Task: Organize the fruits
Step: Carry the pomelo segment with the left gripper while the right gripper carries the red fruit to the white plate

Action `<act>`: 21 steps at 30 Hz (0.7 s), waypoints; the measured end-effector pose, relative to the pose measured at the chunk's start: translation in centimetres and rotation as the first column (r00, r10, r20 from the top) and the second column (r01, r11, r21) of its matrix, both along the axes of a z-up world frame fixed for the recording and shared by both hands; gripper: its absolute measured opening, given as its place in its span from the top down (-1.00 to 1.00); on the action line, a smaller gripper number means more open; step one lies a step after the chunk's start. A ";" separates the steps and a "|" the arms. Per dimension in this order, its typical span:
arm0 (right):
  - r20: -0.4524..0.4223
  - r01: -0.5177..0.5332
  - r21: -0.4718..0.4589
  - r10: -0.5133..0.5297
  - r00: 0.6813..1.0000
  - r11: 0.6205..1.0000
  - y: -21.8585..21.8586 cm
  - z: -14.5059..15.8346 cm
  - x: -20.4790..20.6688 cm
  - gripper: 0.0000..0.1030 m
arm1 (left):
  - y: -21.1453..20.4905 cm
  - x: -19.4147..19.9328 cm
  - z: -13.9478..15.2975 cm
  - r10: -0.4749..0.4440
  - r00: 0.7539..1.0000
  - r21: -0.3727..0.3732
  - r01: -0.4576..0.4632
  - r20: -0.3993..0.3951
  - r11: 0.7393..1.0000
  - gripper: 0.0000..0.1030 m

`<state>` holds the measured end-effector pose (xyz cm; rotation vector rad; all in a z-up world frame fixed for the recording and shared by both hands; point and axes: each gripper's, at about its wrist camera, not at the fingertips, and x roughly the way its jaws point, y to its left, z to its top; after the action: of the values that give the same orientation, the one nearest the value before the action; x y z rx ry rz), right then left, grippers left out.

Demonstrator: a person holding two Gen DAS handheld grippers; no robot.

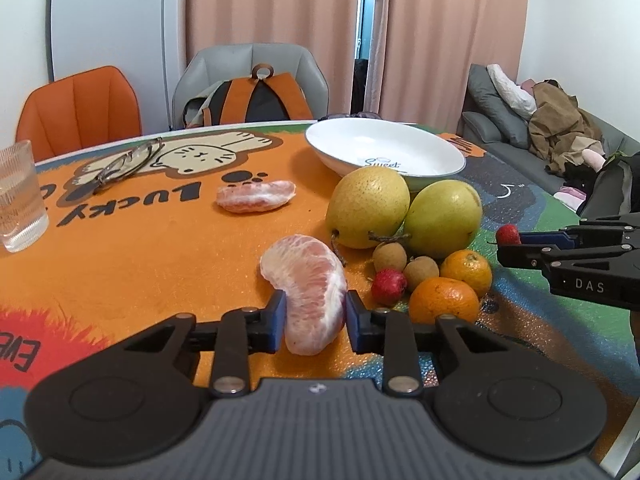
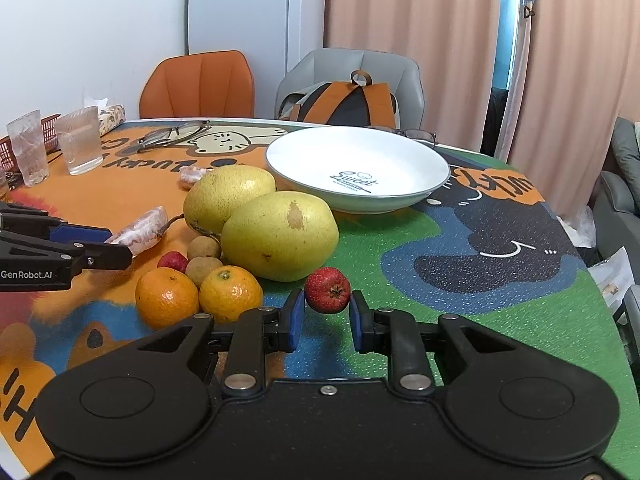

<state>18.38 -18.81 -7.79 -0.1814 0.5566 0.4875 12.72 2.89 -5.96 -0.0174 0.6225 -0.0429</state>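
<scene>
My left gripper is shut on a peeled pomelo segment, held low over the table; it also shows in the right wrist view. My right gripper is shut on a small red hawthorn fruit, also seen in the left wrist view. An empty white bowl stands behind two yellow pears. Two oranges, two longans and another red fruit lie in front of the pears. A second pomelo segment lies further back.
Two glasses and a red basket stand at the table's left. Spectacles lie at the back, another pair behind the bowl. Chairs with a backpack stand behind the table; a sofa is at right.
</scene>
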 end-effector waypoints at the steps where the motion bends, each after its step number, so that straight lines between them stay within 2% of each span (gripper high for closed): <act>1: 0.003 -0.001 0.001 0.001 1.000 1.000 -0.1 0.1 -0.1 0.56 | 0.0 -0.1 0.1 0.003 1.000 0.000 -0.003 0.005 1.000 0.44; 13: 0.024 -0.015 0.002 0.015 1.000 1.000 -0.6 2.3 -0.2 0.57 | -0.7 -1.0 2.4 -0.025 0.999 0.003 0.025 0.041 1.000 0.44; 21: 0.037 0.011 0.004 -0.011 0.999 1.000 -1.2 3.7 1.6 0.57 | -1.5 -0.2 4.1 -0.051 0.996 0.001 0.051 0.071 0.999 0.44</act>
<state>20.02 -19.98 -4.07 -0.1835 0.5207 0.4731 12.54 1.41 -1.84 -0.0008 0.5520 -0.0930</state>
